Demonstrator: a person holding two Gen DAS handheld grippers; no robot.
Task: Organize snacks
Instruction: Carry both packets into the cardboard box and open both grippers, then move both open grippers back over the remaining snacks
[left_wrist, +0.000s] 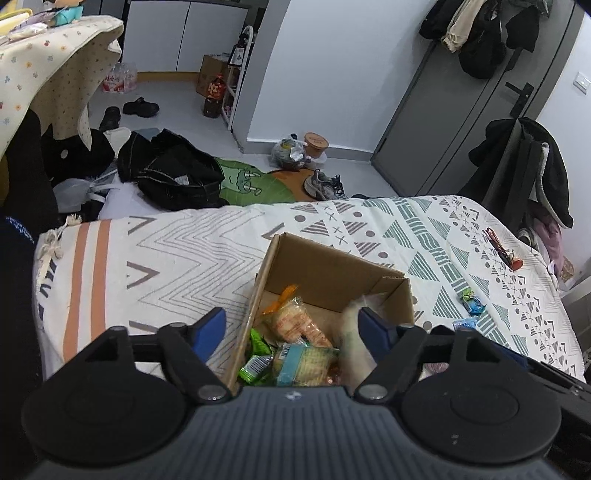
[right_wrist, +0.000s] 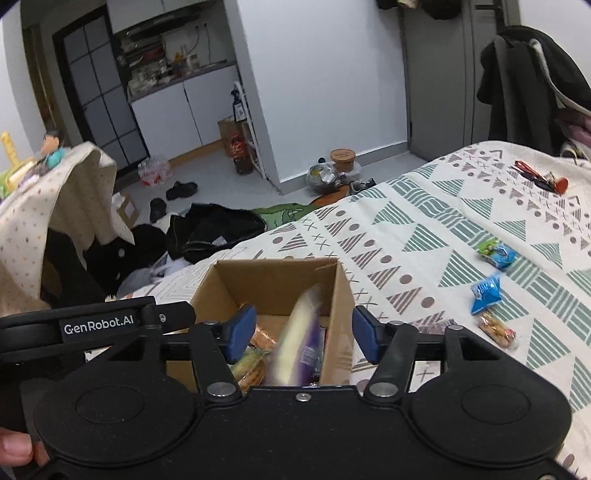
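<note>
Both grippers, left and right, jaws spread over cardboard box; I'd pinch light, crinkly blue snack packet mid-body.

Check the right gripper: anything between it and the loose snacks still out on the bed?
Nothing visible. The right gripper is open above the cardboard box; the blue packet, the second blue packet and the peanut bag lie to its right on bare bedspread.
</note>
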